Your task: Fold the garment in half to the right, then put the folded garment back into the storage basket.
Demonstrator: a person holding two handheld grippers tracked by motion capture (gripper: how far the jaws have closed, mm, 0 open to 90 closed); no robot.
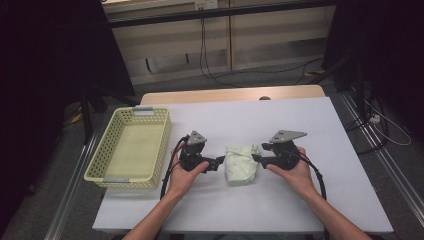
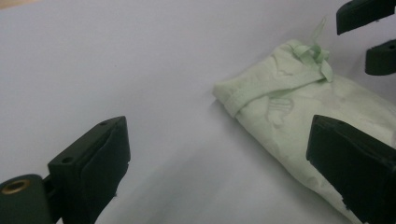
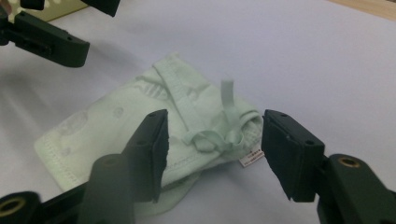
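A folded pale green garment (image 1: 241, 164) with a knotted tie lies on the white table, between the two grippers. My left gripper (image 1: 220, 162) rests just left of it, held in a hand. In the left gripper view its jaws (image 2: 217, 135) stand wide open, one in front of the garment (image 2: 289, 107), none pressing on it. My right gripper (image 1: 256, 159) sits at the garment's right edge. In the right gripper view it is open (image 3: 212, 135), with the garment's (image 3: 116, 126) tie knot between the pads, which stay clear of it.
A pale yellow plastic basket (image 1: 165, 145) with perforated walls stands at the table's left, with nothing in it. The white tabletop (image 1: 280, 120) stretches behind the grippers. Beyond the far edge are a floor with cables and dark stands.
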